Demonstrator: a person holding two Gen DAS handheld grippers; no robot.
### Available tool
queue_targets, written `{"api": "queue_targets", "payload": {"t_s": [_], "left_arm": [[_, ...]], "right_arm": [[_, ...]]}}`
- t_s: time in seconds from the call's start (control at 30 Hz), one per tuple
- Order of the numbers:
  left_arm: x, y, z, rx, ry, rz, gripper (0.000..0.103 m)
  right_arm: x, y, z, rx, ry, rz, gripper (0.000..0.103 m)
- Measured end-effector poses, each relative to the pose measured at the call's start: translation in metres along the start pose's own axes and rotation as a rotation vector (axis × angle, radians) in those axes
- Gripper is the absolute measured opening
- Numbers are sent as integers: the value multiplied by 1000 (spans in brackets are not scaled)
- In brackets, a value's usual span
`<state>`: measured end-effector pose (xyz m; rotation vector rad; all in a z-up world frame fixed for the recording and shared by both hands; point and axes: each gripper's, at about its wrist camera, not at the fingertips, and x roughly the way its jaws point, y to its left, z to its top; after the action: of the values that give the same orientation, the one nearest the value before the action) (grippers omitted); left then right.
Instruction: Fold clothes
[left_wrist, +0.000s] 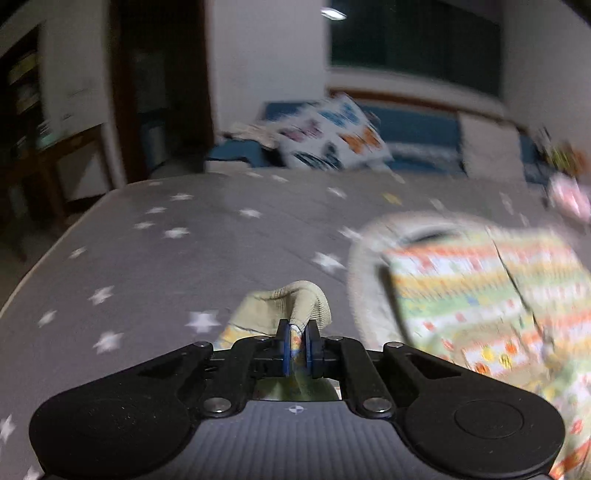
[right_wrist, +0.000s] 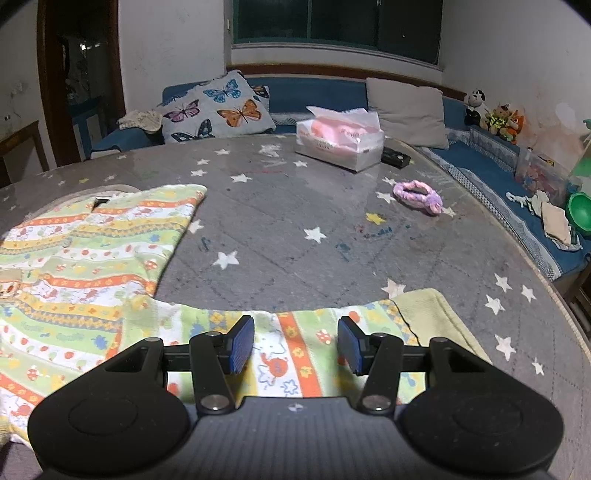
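Nearest you, your left gripper (left_wrist: 297, 347) has its jaws pressed together on a cream ribbed cuff (left_wrist: 308, 302) of the patterned garment (right_wrist: 92, 266), with a fold of the printed cloth pinched between the blue pads. Your right gripper (right_wrist: 296, 341) hangs with its jaws spread wide over the printed sleeve (right_wrist: 295, 347) that lies along the near edge of the table (right_wrist: 295, 229), touching nothing as far as you can see.

The garment looks light, soft and limp: it will drape and sag from any single hold, and thin knit can slip out of a shallow pinch. The ribbed cuffs and seamed hems seem the firmest places to bite; take a good depth of cloth there.

Its body spreads flat over the near left part of the table, shoulder toward the middle. Farther out lies a pink fluffy band (right_wrist: 417, 194), well apart, then a tissue pack (right_wrist: 340, 142) by the far edge, and beyond it a butterfly cushion (right_wrist: 218, 109).
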<state>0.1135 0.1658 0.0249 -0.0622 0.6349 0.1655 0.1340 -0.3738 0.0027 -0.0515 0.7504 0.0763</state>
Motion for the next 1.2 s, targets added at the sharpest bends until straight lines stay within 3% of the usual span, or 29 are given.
{"api": "queue_targets", "payload": {"t_s": [0.3,0.4,0.57,0.73,0.97,1.1,1.2], "left_arm": [[-39,71,-32,-153,0,131,9],[-51,94,-43,-201,1,174,14],[-54,98,-55,-202,7,262,47],[-67,92,-44,-182,-38,325,46],[-64,55,-43,-61,-37,227,46],[-43,50,-51,-21,24,257,47],[-40,53,-50,-14,21,286,49]], "right_arm": [[0,17,1,-31,0,18,51],[0,20,-2,-37,8,16,51],[0,23,-6,-46,25,12,51],[-2,22,-7,-37,18,15,51],[-5,25,-7,-43,15,39,52],[-11,30,-4,-61,6,69,56],[-18,38,-3,-88,0,104,57]]}}
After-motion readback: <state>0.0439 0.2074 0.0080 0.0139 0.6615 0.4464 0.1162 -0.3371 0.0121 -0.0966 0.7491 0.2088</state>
